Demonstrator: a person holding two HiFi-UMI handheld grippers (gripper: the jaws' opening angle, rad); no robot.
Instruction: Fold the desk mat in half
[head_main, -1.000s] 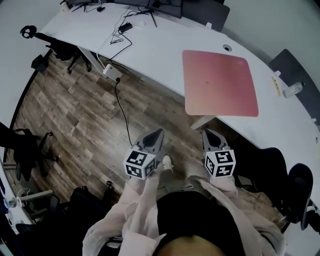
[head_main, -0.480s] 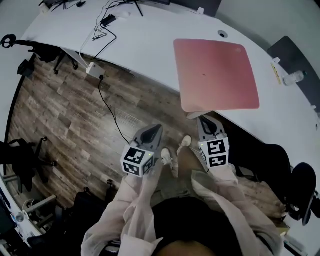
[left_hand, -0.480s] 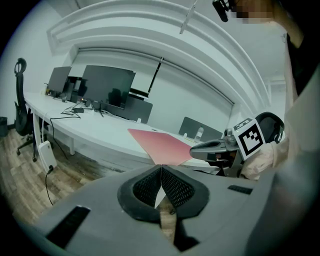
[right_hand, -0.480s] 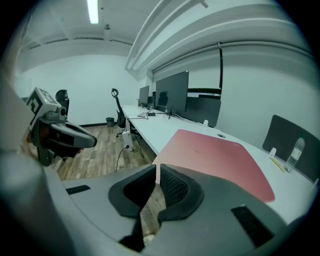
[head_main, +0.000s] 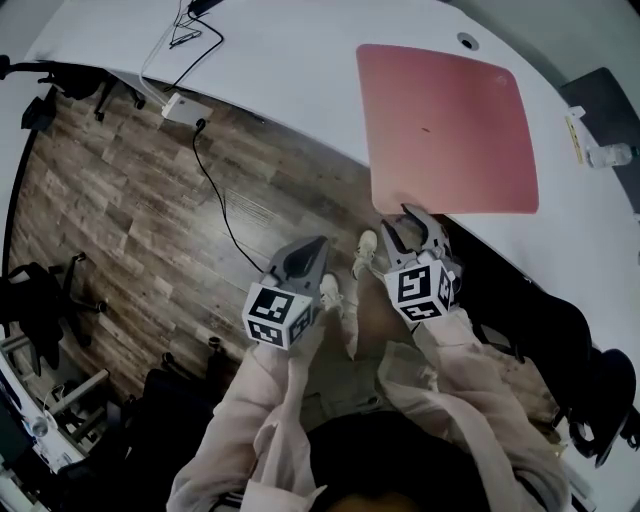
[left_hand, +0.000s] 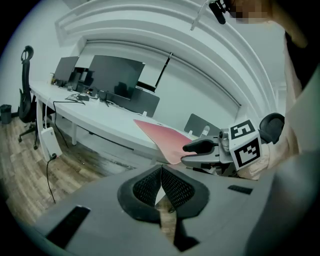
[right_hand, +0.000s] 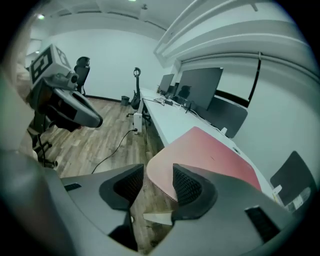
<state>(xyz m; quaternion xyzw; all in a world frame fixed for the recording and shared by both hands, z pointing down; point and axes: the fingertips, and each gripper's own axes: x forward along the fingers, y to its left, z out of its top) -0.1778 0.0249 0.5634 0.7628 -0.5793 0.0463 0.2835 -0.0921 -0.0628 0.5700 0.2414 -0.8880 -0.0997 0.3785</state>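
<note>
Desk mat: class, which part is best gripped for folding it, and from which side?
Grip the near corner of the desk mat, coming in from the person's side. That corner juts past the desk edge with floor beneath, so one jaw can likely slip under; the rest lies flat on the desk.

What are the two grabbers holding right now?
Nothing yet. The left gripper is shut and empty. The right gripper has just been opening its jaws. The pink desk mat shows its near corner in the gap, not gripped.
</note>
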